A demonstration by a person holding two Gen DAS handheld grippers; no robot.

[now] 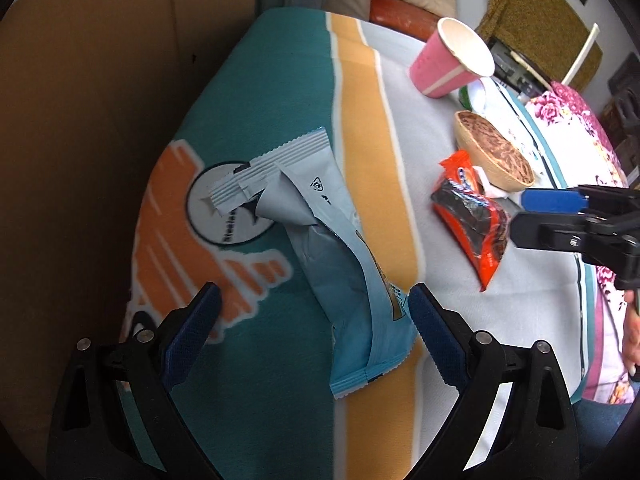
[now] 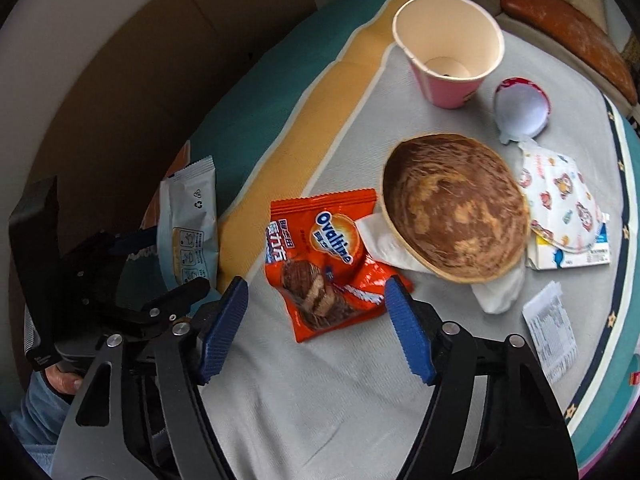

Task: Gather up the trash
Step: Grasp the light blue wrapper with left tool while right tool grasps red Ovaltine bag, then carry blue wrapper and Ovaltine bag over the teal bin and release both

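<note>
A crumpled light blue snack wrapper (image 1: pixel 320 240) lies on the striped teal, orange and grey cloth (image 1: pixel 256 100). My left gripper (image 1: pixel 314 296) is open, and the wrapper's near end lies between its fingers. An orange Ovaltine wrapper (image 2: pixel 320 256) lies flat on the grey part of the cloth. My right gripper (image 2: pixel 316 292) is open just above its near end, holding nothing. The left wrist view shows the right gripper (image 1: pixel 520 216) at the orange wrapper (image 1: pixel 472 216). In the right wrist view, the left gripper (image 2: pixel 160 264) is beside the blue wrapper (image 2: pixel 188 216).
A pink paper cup (image 2: pixel 448 48) stands at the back, empty. A brown bowl (image 2: pixel 452 208) rests on a white tissue (image 2: pixel 500 292). Right of it lie a red-and-white capsule (image 2: pixel 520 108), a patterned wrapper (image 2: pixel 560 204), a small carton (image 2: pixel 568 256) and a printed slip (image 2: pixel 552 332).
</note>
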